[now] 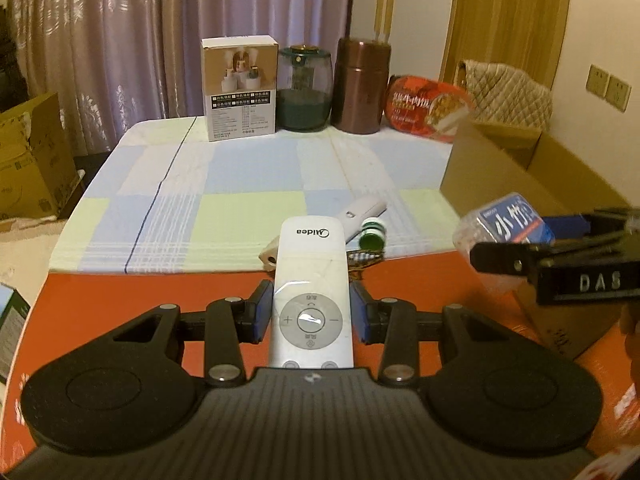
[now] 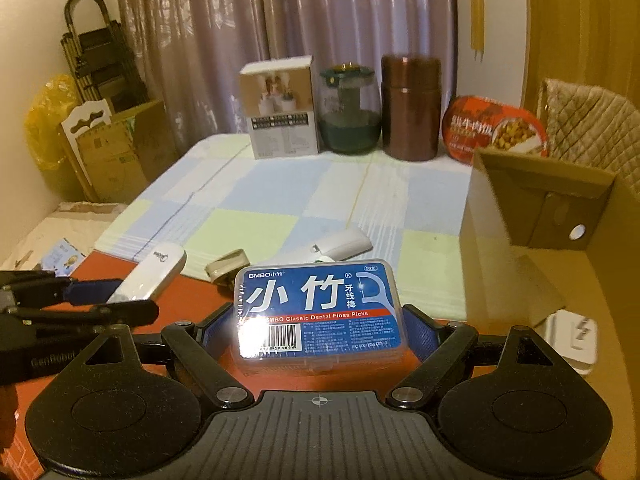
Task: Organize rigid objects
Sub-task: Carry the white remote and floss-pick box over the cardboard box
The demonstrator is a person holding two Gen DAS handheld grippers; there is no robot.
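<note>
- Left claw (image 1: 312, 312) pinches a white remote (image 1: 311, 280) marked "Midea", lengthwise between its pads.
- Right claw (image 2: 320, 330) grips a blue floss-pick box (image 2: 318, 312), "BMBO Classic Dental Floss Picks", "50".
- Open cardboard box (image 2: 540, 200) right of it.

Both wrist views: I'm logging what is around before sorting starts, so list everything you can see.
remote control: 1, white, held in left gripper
floss pick box: 1, blue label, held in right gripper
white device: 1, lying on cloth near the front edge
green-capped item: 1, beside white device
beige clip-like item: 1, at cloth's front edge
printed carton: 1, white, far end
glass jar: 1, dark green, beside carton
canister: 1, brown, right of jar
food bowl: 1, red, far right
cardboard box: 1, open, right side
checked cloth: 1, blue, green, white
left gripper: 1, black, blue fingers
right gripper: 1, black, blue fingers
</note>
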